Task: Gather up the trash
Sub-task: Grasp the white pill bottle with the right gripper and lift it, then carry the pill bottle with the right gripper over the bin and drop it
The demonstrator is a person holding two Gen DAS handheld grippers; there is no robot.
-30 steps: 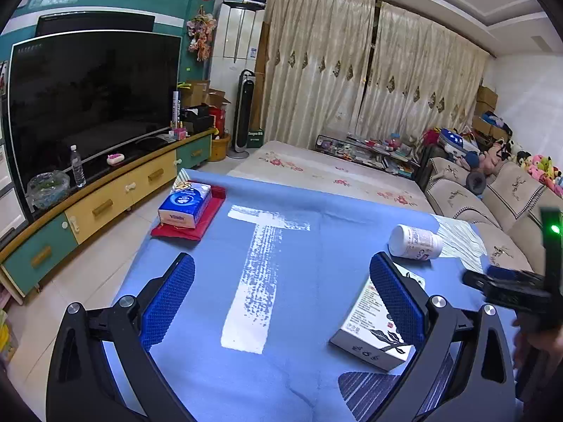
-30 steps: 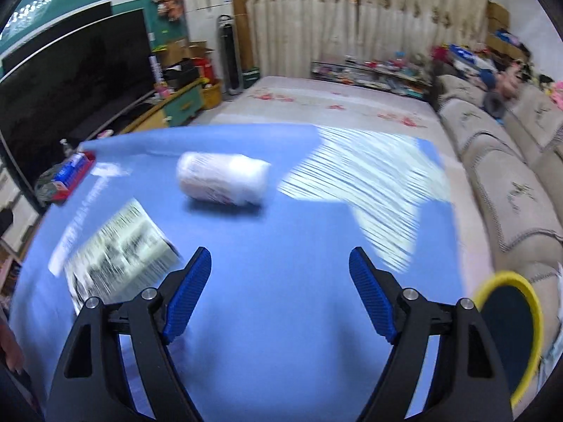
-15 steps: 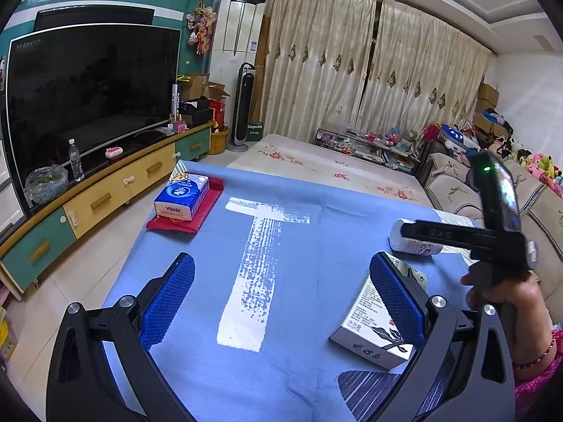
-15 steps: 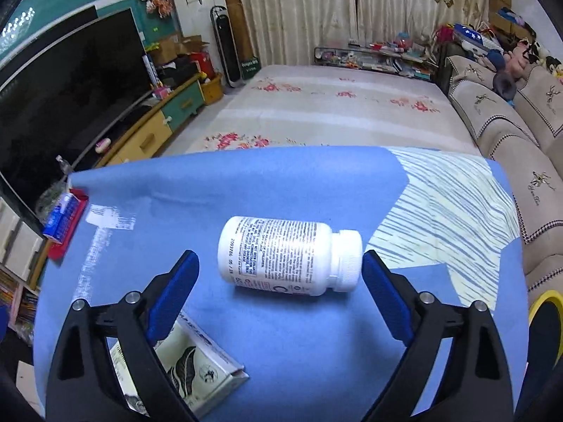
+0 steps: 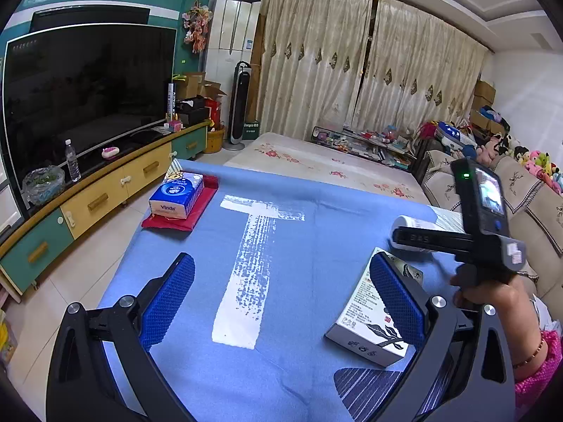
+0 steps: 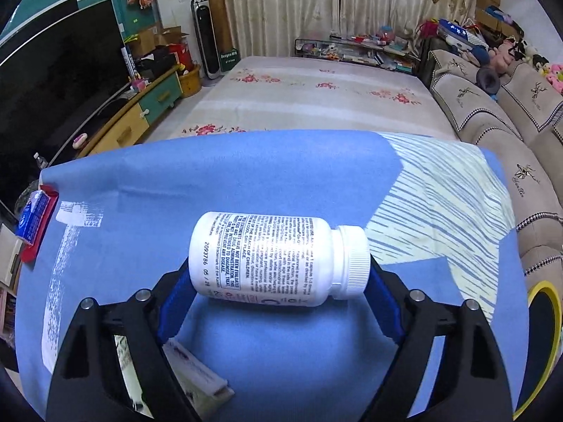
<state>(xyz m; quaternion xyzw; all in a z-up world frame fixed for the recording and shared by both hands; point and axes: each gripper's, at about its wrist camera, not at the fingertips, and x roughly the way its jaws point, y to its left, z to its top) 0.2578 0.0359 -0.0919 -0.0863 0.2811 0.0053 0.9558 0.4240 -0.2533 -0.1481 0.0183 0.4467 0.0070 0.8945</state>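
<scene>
Two grippers are in view over a table covered with a blue cloth (image 5: 299,211). The right gripper (image 6: 278,293) has its blue pads (image 6: 172,299) at either end of a white pill bottle (image 6: 274,258), which lies on its side with the cap toward the right finger; the pads appear to meet the base and cap, though firm clamping cannot be confirmed. In the left wrist view the same gripper (image 5: 415,237) is held by the right hand (image 5: 492,292), and the bottle (image 5: 418,223) is largely hidden behind it. The left gripper (image 5: 281,299) hangs with its fingers spread wide and nothing between them. A white printed carton (image 5: 369,313) lies flat on the cloth, partly behind the left gripper's right finger. A white T-shaped mark (image 5: 253,263) sits mid-cloth. A blue tissue pack (image 5: 176,195) rests on a red mat (image 5: 186,214) at the far left corner.
</scene>
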